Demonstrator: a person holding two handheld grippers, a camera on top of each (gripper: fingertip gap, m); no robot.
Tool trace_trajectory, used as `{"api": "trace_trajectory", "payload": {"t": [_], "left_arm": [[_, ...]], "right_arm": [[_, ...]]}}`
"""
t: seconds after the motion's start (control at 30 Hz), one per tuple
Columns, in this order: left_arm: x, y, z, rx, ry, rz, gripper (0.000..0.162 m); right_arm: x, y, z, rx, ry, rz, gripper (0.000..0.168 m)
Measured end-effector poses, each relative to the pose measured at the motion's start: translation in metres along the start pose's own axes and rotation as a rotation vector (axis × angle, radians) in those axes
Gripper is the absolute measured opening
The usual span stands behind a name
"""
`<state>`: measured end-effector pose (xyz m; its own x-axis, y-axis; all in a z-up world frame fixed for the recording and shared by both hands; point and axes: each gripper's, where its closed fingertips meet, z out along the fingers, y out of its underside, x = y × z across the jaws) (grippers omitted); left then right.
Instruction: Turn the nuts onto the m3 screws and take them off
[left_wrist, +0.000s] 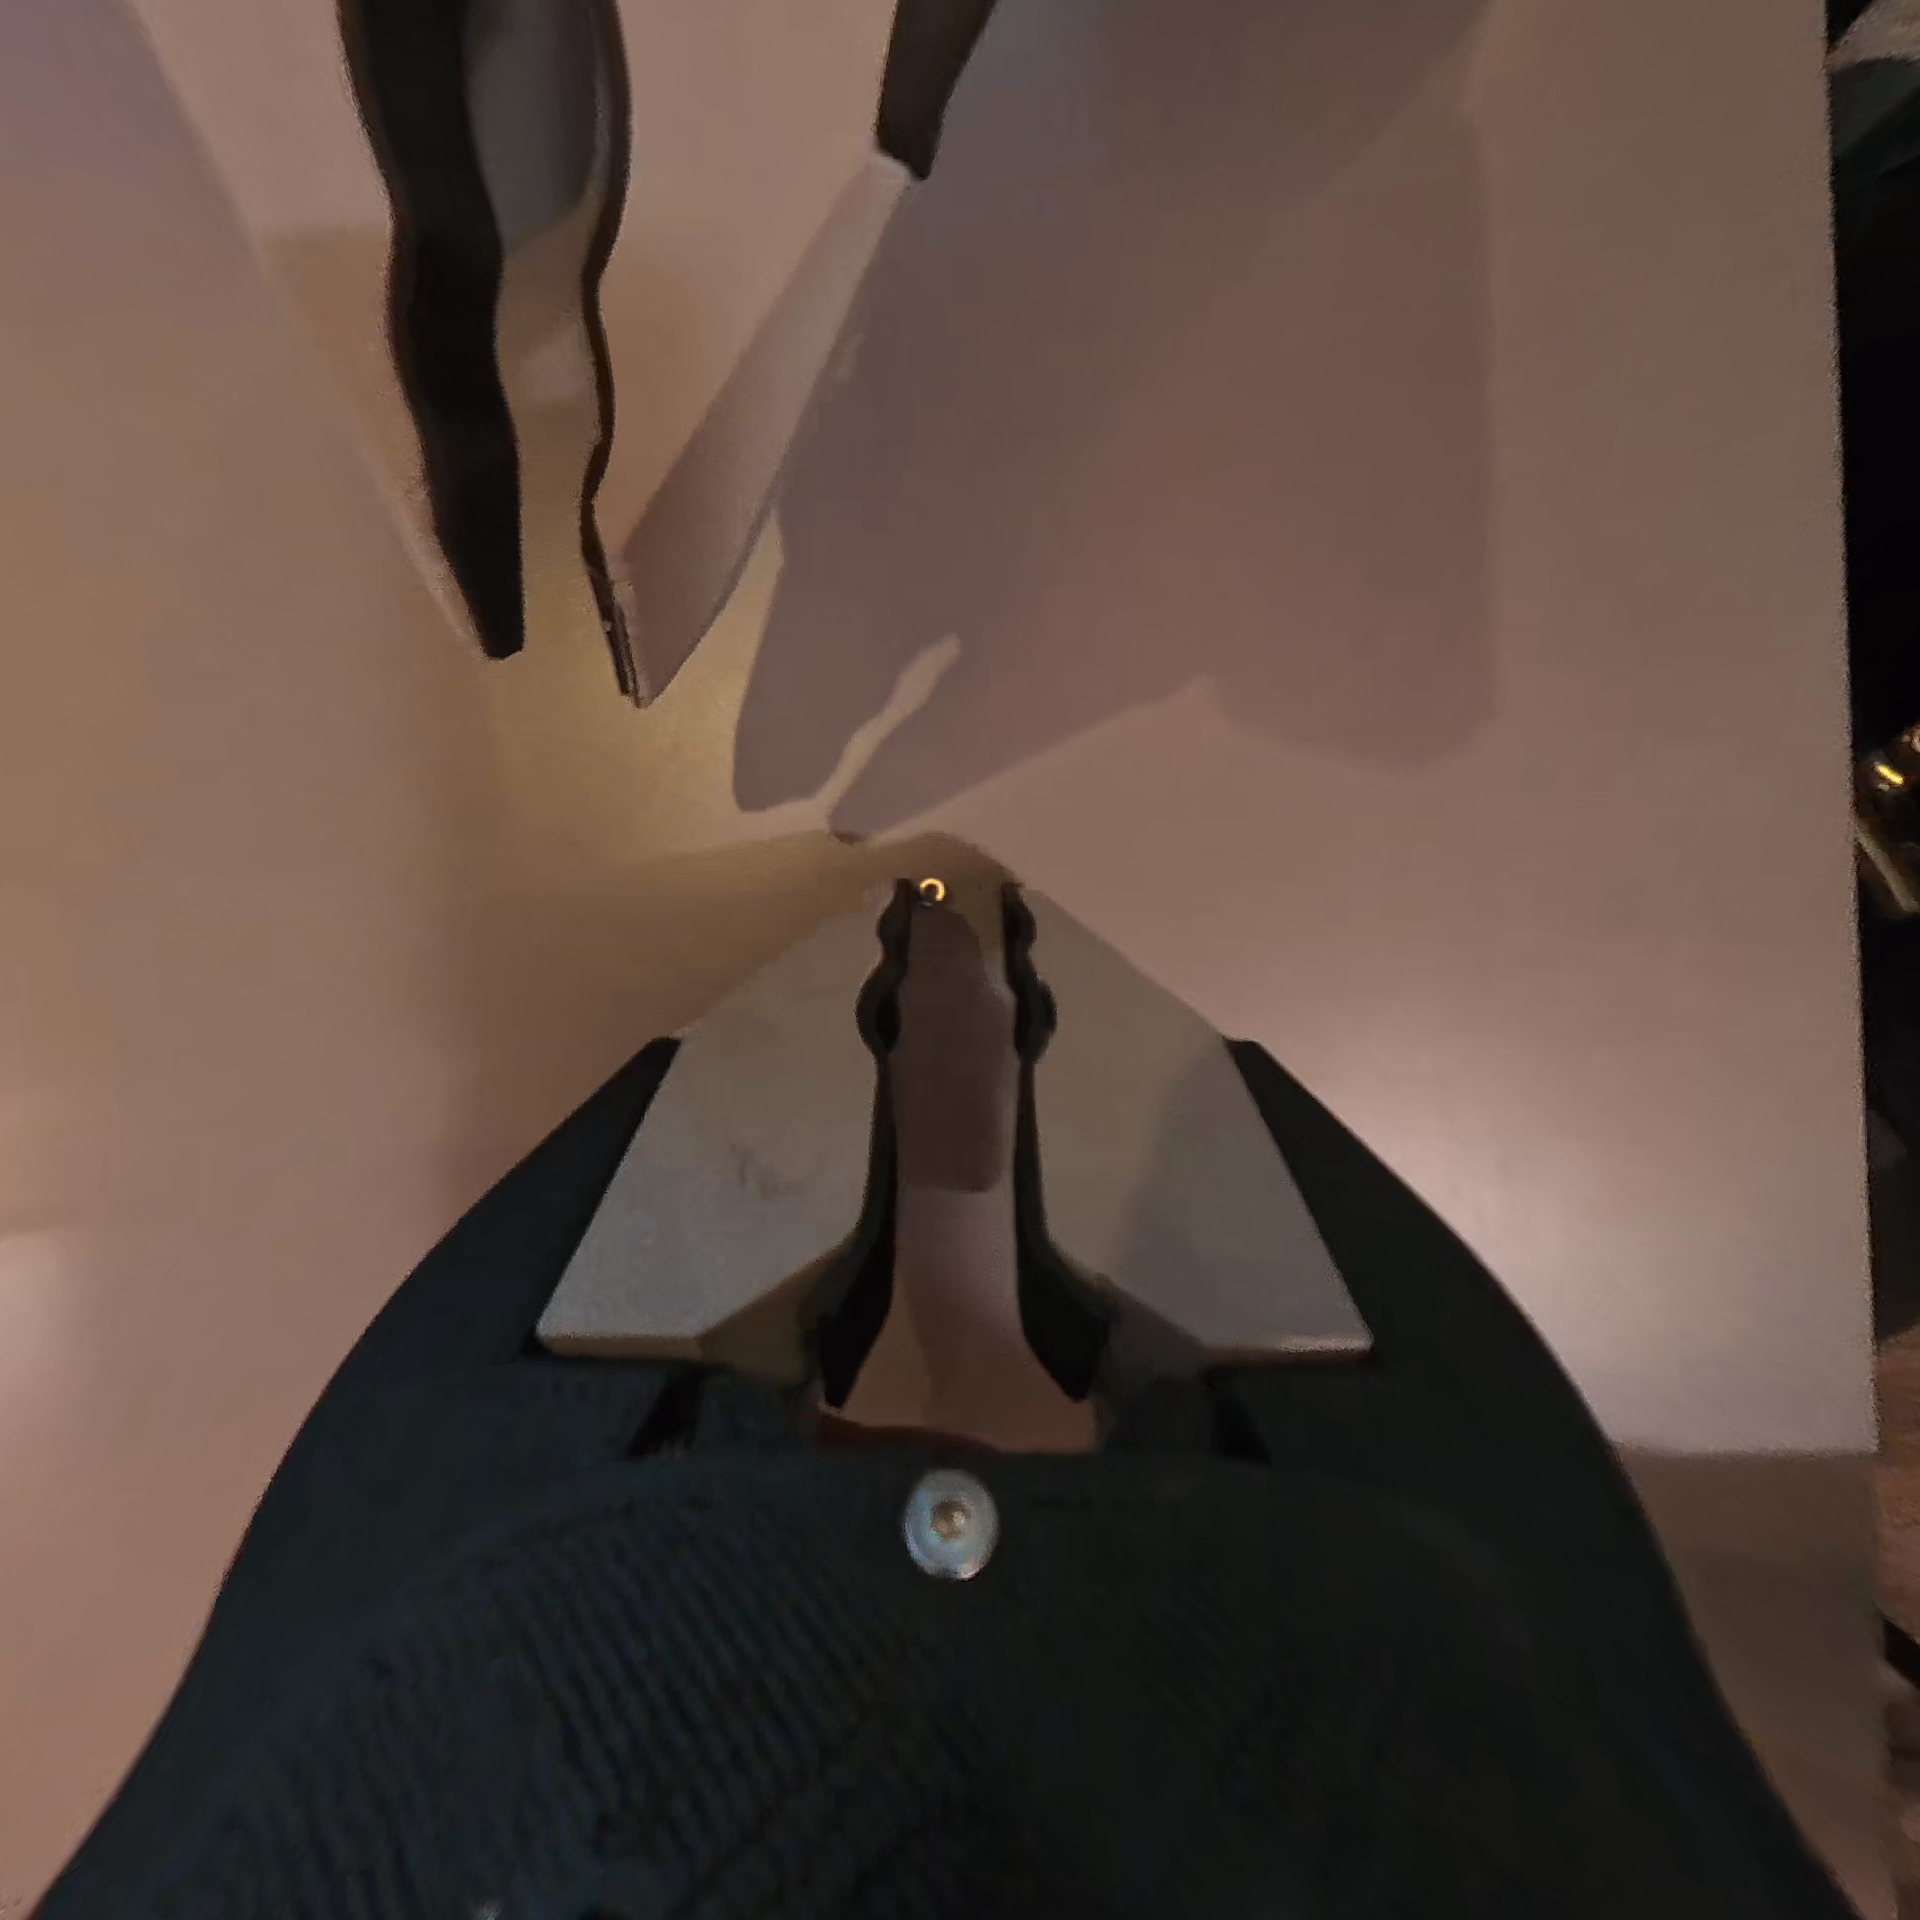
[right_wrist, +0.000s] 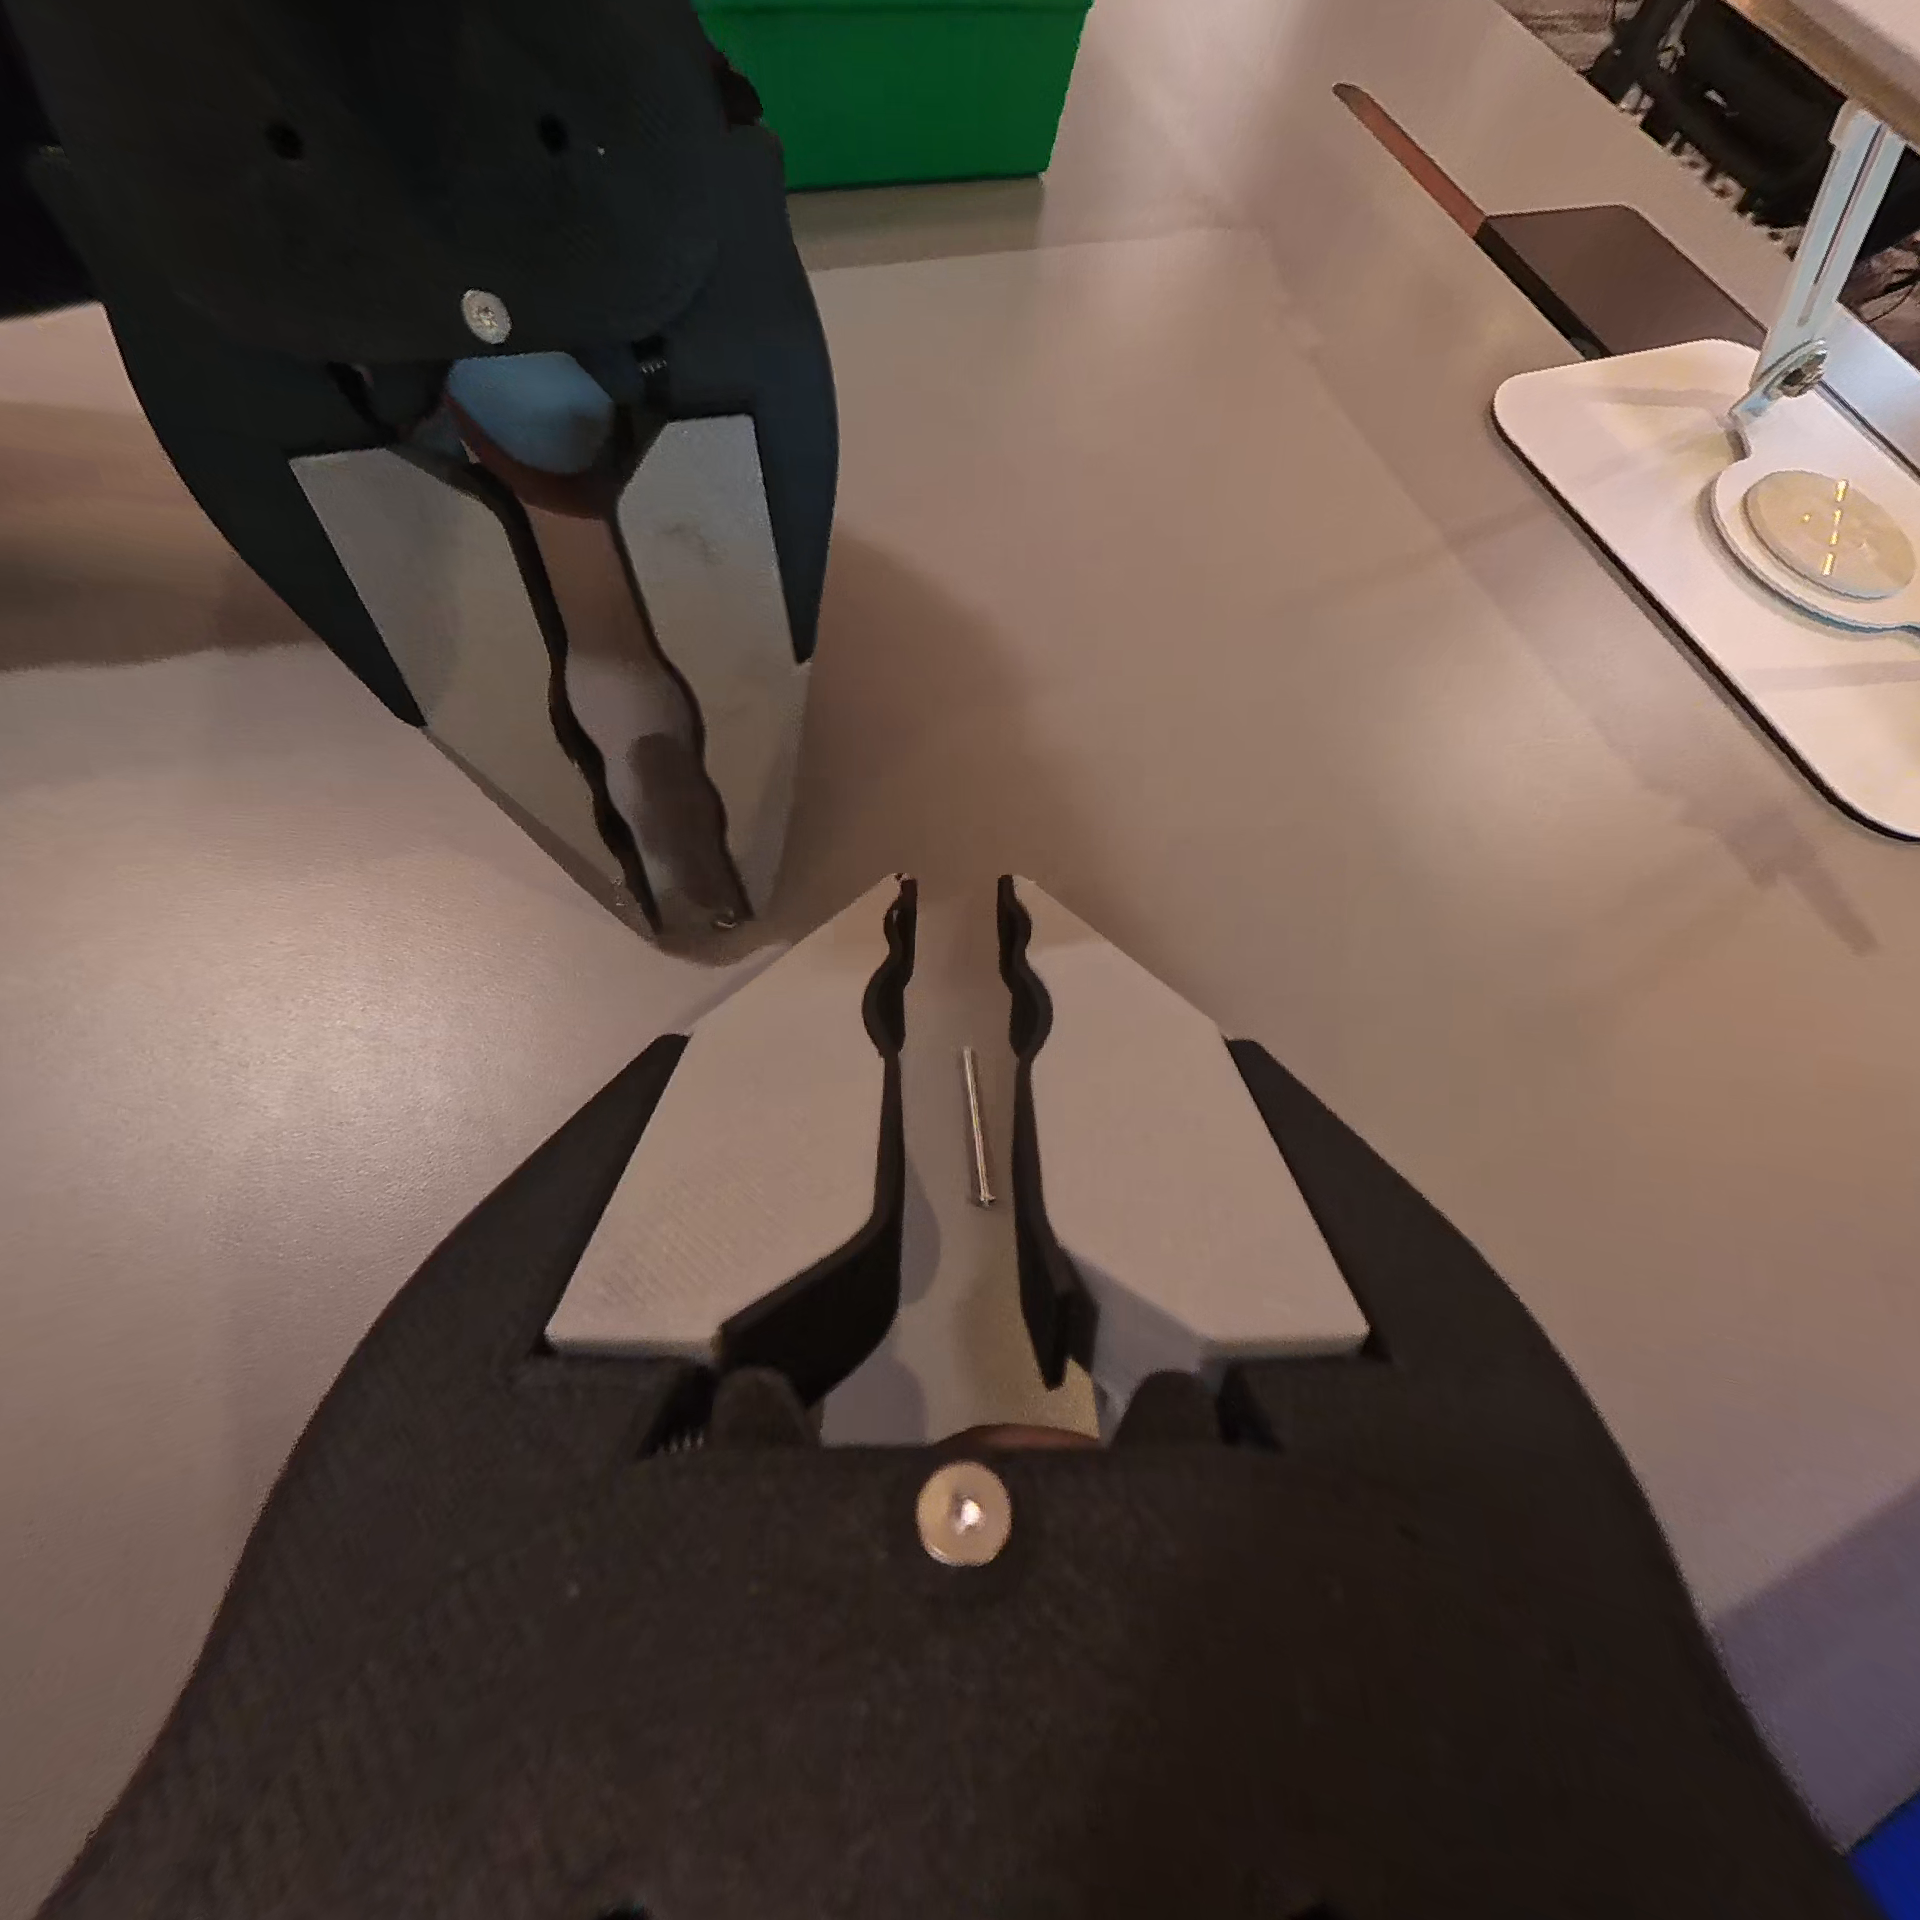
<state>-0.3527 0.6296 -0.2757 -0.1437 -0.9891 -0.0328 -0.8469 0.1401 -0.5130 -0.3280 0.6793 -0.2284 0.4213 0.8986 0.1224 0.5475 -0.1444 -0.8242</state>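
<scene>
A thin m3 screw (right_wrist: 977, 1127) lies flat on the grey table (right_wrist: 1299, 727), in the gap between the fingers of my right gripper (right_wrist: 953, 883), which is open and not touching it. A tiny nut (left_wrist: 933, 888) sits on the table just inside the left fingertip of my left gripper (left_wrist: 956, 894), which is open with its tips down at the table. In the right wrist view the left gripper (right_wrist: 691, 920) stands at the upper left, the nut (right_wrist: 729, 918) by its tip. The right gripper (left_wrist: 566, 655) shows at the top left of the left wrist view.
A green bin (right_wrist: 883, 83) stands at the far edge of the table. A white stand base (right_wrist: 1621, 623) with a round disc and a metal bracket is at the right. A dark recess (right_wrist: 1590, 270) lies behind it. The table's right edge (left_wrist: 1860, 935) is close.
</scene>
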Motion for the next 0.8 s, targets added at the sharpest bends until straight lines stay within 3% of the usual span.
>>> {"api": "trace_trajectory", "payload": {"t": [0.07,0.17,0.33,0.5,0.6,0.73,0.8], "left_arm": [[-0.004,0.0,-0.002,0.008,-0.02,-0.02,0.027],[-0.008,-0.005,-0.011,0.09,-0.04,-0.035,0.03],[-0.016,-0.029,-0.034,0.384,-0.084,-0.078,0.025],[-0.055,-0.037,-0.061,0.734,-0.266,-0.25,0.018],[-0.083,-0.029,-0.074,0.747,-0.456,-0.35,0.021],[-0.084,-0.029,-0.071,0.706,-0.491,-0.377,0.021],[-0.082,-0.03,-0.068,0.688,-0.5,-0.363,0.021]], "right_arm": [[0.002,-0.001,-0.002,0.009,-0.004,0.015,0.013],[0.009,-0.003,-0.008,0.019,0.012,0.025,0.013],[0.011,0.001,-0.018,-0.008,-0.042,0.081,0.015],[0.006,0.026,-0.017,-0.148,-0.093,0.072,0.015],[0.001,0.044,-0.013,-0.251,-0.106,0.042,0.016],[0.004,0.064,-0.006,-0.351,-0.074,-0.007,0.016],[0.001,0.061,-0.004,-0.32,-0.106,0.016,0.0]]}}
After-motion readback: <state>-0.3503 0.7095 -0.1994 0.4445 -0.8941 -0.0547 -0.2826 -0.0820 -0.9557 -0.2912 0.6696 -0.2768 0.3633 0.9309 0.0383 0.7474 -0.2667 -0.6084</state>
